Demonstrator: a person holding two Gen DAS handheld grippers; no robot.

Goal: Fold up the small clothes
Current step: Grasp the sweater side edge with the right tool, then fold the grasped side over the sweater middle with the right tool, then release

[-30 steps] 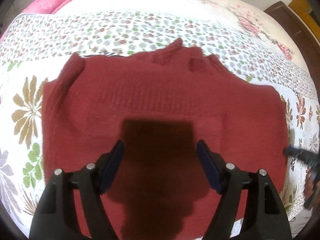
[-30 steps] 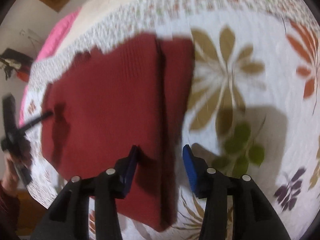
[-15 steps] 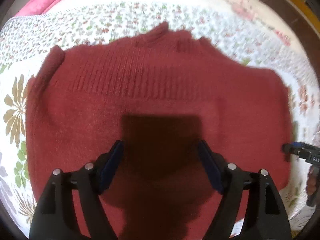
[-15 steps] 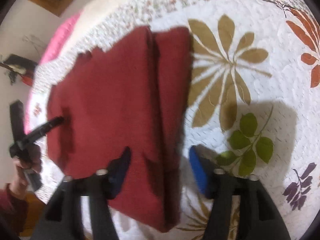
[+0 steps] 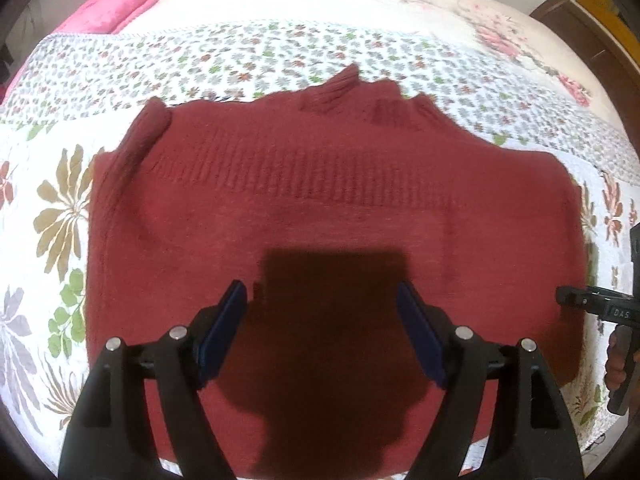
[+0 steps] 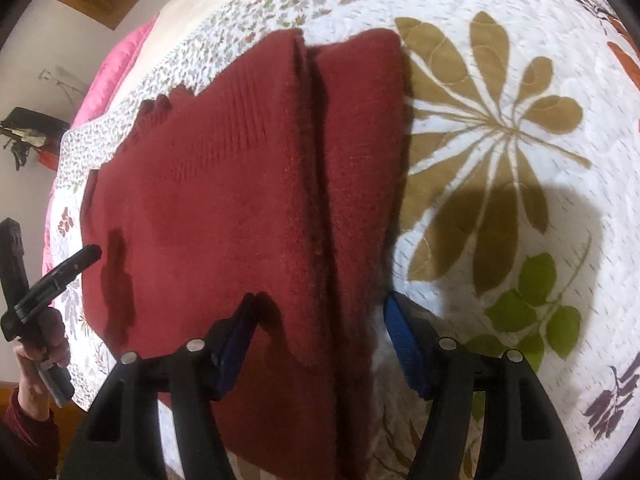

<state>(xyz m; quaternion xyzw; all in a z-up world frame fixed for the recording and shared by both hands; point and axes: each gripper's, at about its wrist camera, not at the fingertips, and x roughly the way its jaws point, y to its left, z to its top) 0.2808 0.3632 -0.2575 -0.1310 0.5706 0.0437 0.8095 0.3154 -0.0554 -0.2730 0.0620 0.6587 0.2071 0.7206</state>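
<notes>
Nearest the left wrist camera, the left gripper (image 5: 322, 316) with black arms and blue pads hangs over the dark red knitted sweater (image 5: 328, 208), its jaws spread wide and holding nothing; its blocky shadow falls on the knit just ahead. The sweater lies folded and flat on the bed, on a white quilted bedspread (image 5: 48, 216) printed with large tan, green and purple leaves. A ribbed band crosses the sweater's far half, and bunched ribbed edges poke out along its far side.

In the right wrist view, the right gripper (image 6: 320, 332) hovers over the sweater's (image 6: 224, 184) near edge, jaws wide apart and empty, straddling a long fold line that runs away from the camera. Beyond lies a band of small-flowered fabric (image 5: 280, 52), and farthest a pink quilt (image 5: 120, 4).
</notes>
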